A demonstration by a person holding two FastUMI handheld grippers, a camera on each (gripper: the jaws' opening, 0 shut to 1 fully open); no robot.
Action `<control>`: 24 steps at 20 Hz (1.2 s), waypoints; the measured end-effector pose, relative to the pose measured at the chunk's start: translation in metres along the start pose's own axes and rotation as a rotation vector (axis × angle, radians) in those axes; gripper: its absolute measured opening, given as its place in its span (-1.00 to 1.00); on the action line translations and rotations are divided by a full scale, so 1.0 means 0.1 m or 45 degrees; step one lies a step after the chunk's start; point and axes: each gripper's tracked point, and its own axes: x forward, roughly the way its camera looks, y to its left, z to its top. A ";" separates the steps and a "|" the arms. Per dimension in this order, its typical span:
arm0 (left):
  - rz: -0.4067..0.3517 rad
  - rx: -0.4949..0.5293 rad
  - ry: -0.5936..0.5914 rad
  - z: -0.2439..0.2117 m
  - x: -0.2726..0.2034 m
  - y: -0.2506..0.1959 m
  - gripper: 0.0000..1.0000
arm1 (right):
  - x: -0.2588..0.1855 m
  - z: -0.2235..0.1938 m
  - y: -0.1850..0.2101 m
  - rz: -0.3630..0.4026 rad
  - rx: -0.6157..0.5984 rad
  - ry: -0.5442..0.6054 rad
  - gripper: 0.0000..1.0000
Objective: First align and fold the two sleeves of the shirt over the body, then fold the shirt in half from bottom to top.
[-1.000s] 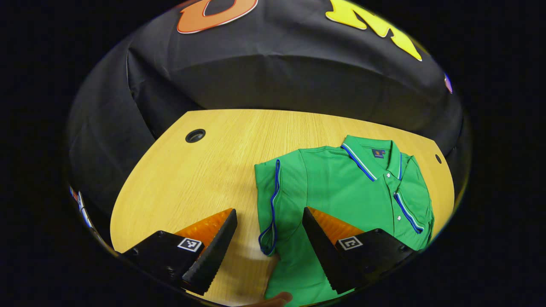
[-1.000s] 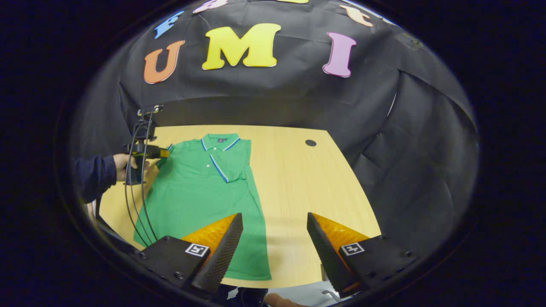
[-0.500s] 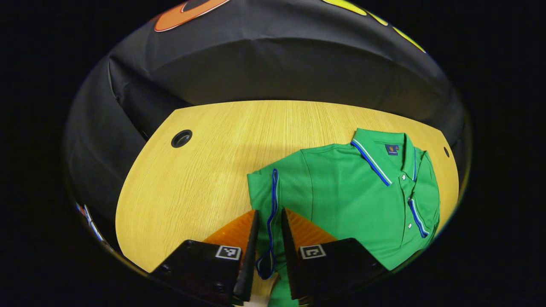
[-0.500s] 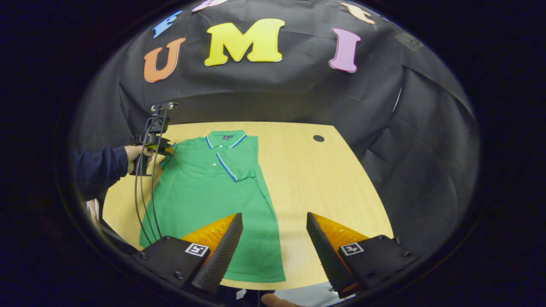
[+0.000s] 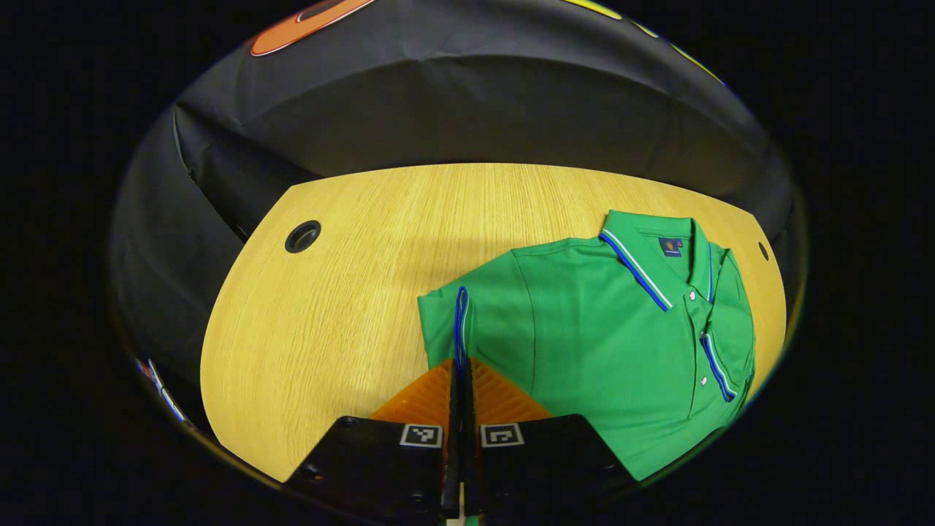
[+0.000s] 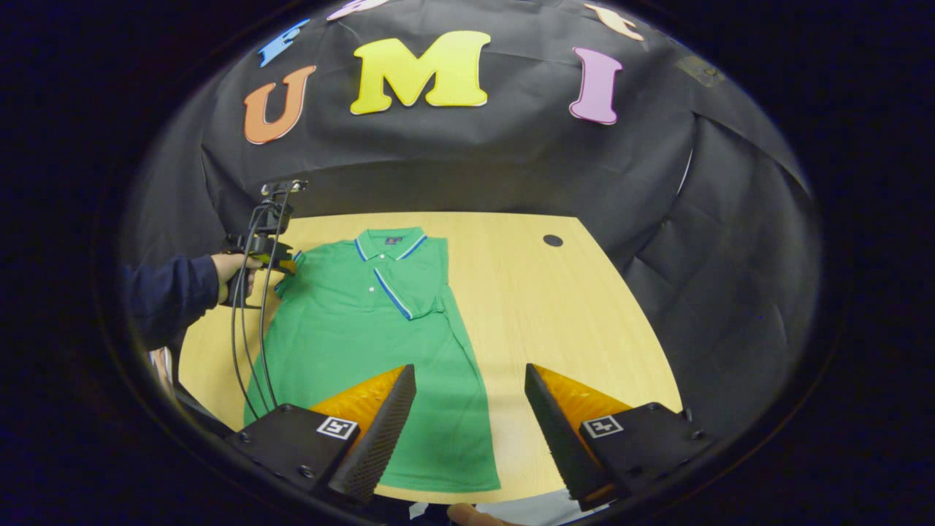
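A green polo shirt (image 5: pixel 606 343) with blue-and-white trim lies flat on the wooden table (image 5: pixel 343 277). My left gripper (image 5: pixel 460 365) is shut on the blue-trimmed cuff of one sleeve (image 5: pixel 456 321). The other sleeve (image 6: pixel 413 285) lies folded over the shirt's chest (image 6: pixel 343 321). In the right gripper view the left gripper (image 6: pixel 281 261), held by a hand (image 6: pixel 230 267), grips the sleeve at the shirt's left edge. My right gripper (image 6: pixel 471 380) hangs open above the shirt's lower hem (image 6: pixel 445 467), holding nothing.
Cables (image 6: pixel 248 329) hang from the left gripper across the table's left side. Round cable holes (image 5: pixel 302 236) (image 6: pixel 553 240) sit near the table's far corners. Bare wood (image 6: pixel 555 321) lies to the right of the shirt. The near table edge (image 6: pixel 453 497) is just below the hem.
My left gripper's fingers closed from wide open onto the sleeve cuff. The right gripper stayed open and shifted only slightly.
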 end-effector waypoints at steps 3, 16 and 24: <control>-0.011 0.013 -0.024 0.07 -0.12 -0.02 -0.90 | 0.02 0.05 0.02 0.009 0.005 -0.015 0.91; -0.167 0.174 -0.174 0.34 -0.75 -0.86 -0.91 | -0.11 0.09 -0.02 0.008 0.000 -0.063 0.91; -0.217 0.328 -0.138 0.08 -0.73 -1.52 -0.91 | -0.14 -0.07 -0.19 -0.031 0.011 -0.035 0.87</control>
